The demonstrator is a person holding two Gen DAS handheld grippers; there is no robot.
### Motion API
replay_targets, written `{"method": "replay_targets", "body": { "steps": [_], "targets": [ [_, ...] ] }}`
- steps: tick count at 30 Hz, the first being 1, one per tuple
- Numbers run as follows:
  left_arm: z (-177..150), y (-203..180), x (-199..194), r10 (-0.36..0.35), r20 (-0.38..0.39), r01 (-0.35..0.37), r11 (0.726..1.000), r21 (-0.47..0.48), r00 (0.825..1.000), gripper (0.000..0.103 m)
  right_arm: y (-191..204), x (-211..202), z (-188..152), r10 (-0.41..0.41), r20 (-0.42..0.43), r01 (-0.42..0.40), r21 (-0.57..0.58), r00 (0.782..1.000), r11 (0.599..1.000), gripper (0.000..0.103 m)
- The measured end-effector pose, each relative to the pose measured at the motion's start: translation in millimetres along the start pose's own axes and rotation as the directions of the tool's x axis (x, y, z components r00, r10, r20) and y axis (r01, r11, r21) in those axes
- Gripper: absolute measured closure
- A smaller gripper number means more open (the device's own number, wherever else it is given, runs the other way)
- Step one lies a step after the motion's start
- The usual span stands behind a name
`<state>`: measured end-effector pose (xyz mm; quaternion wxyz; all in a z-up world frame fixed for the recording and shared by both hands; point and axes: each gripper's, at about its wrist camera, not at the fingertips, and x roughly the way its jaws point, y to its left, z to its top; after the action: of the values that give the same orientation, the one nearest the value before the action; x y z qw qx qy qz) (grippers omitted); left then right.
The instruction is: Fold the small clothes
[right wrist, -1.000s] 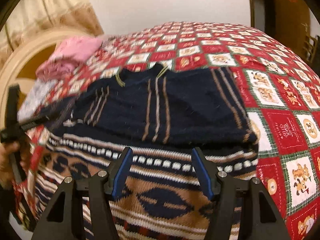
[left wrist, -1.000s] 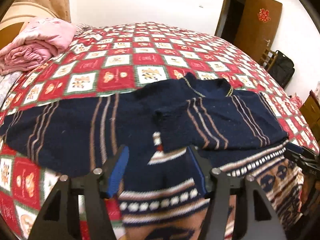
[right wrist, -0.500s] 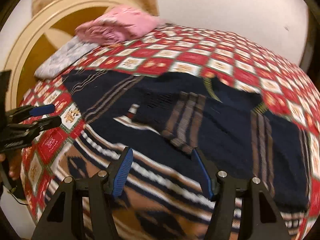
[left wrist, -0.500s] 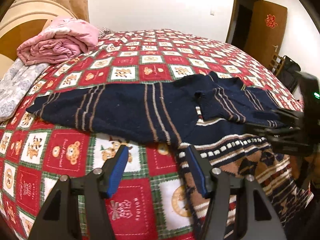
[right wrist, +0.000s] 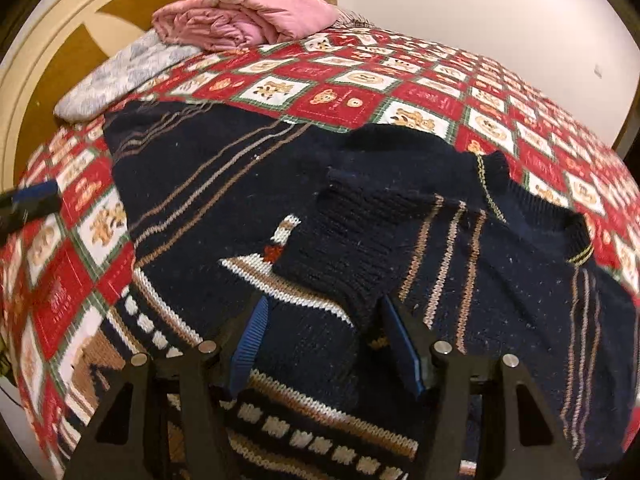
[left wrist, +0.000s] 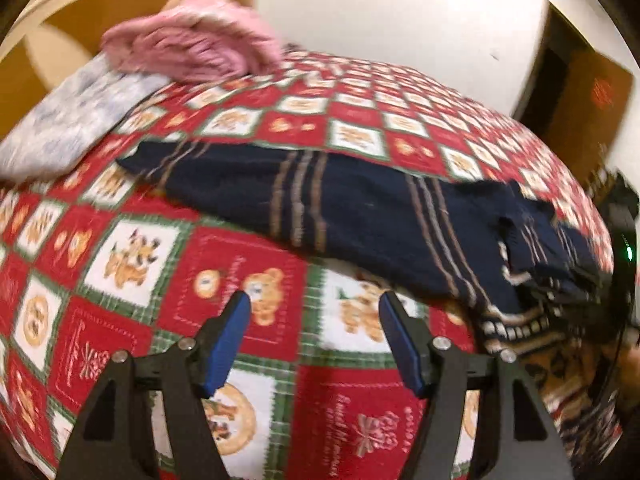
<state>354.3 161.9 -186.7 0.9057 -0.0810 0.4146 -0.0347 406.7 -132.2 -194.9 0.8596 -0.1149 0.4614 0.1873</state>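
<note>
A navy knitted sweater [right wrist: 224,184] with tan stripes and a patterned hem lies flat on the bed. One sleeve [right wrist: 372,240] is folded across its chest; the other sleeve [left wrist: 256,184] lies stretched out to the left. My left gripper [left wrist: 314,316] is open and empty, over bare bedspread just short of the stretched sleeve. My right gripper [right wrist: 322,322] is open and empty, low over the sweater's body by the folded sleeve's cuff. The left gripper's blue pads [right wrist: 34,194] show at the left edge of the right wrist view.
The bed has a red, white and green bear-print bedspread [left wrist: 240,280]. A folded pink quilt [right wrist: 244,16] and a pale blue pillow [right wrist: 128,68] lie by the round wooden headboard [right wrist: 60,40]. A brown door [left wrist: 592,104] stands at the right.
My left gripper has swung left off the sweater's hem to the bedspread near the stretched sleeve. My right gripper has turned left and come down close to the folded sleeve.
</note>
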Motion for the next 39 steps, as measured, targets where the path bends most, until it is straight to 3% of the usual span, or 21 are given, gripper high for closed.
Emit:
{"method": "replay_targets", "body": {
  "steps": [2,5,7,10,13,15,18,19,20,22,27,32,37,39],
  "targets": [
    [-2,5,1,-0.013,-0.006,0.013,0.999,-0.035,1.0,0.034,-4,0,3,-0.027,0.0,0.027,0.024,1.0,0.999,0.064],
    [-7,1,0,-0.016,-0.009,0.016,1.0,-0.018,1.0,0.034,-19,4,11,-0.027,0.0,0.026,0.101,1.0,0.995,0.077],
    [-9,-1,-1,-0.017,-0.013,0.017,1.0,-0.003,1.0,0.034,-22,4,15,-0.034,0.003,0.033,0.109,0.999,0.994,0.092],
    [-8,1,-2,-0.014,-0.012,0.014,1.0,0.002,1.0,0.034,-14,-6,20,-0.011,0.021,0.009,0.088,1.0,0.996,0.094],
    [-4,5,2,0.003,-0.012,-0.003,1.0,-0.008,1.0,0.034,-4,-11,23,0.004,0.041,-0.006,0.068,0.999,0.998,0.095],
    [0,8,5,0.009,-0.012,-0.01,1.0,-0.025,1.0,0.034,-6,4,22,-0.027,0.009,0.026,0.072,1.0,0.997,0.094],
    [5,19,8,-0.031,-0.023,0.029,0.997,-0.076,0.999,0.034,-16,10,17,0.001,0.011,-0.002,0.115,1.0,0.993,0.092],
    [8,23,9,-0.029,-0.024,0.027,0.995,-0.091,0.999,0.032,-14,9,16,-0.003,0.014,0.001,0.096,1.0,0.995,0.084],
    [12,32,11,-0.02,-0.021,0.018,0.993,-0.115,1.0,0.031,-11,7,15,-0.008,0.008,0.008,0.064,1.0,0.998,0.064],
    [19,48,13,-0.005,-0.011,0.004,0.986,-0.164,1.0,0.031,-3,-4,11,0.016,-0.007,-0.015,0.012,1.0,1.0,0.049],
    [47,102,24,0.079,0.021,-0.069,0.947,-0.313,0.997,0.031,-6,-53,-11,0.082,0.102,-0.087,0.043,0.991,0.995,0.049],
    [79,147,44,0.161,0.039,-0.132,0.909,-0.395,0.986,0.03,3,-72,-33,0.067,0.134,-0.071,0.026,0.989,0.997,0.048],
    [93,184,74,0.151,0.022,-0.12,0.857,-0.501,0.988,0.03,13,-82,-45,0.074,0.161,-0.077,0.012,0.984,0.997,0.048],
    [96,189,81,0.16,0.032,-0.122,0.854,-0.506,0.987,0.03,16,-84,-47,0.08,0.171,-0.083,0.011,0.982,0.996,0.048]
  ]
}}
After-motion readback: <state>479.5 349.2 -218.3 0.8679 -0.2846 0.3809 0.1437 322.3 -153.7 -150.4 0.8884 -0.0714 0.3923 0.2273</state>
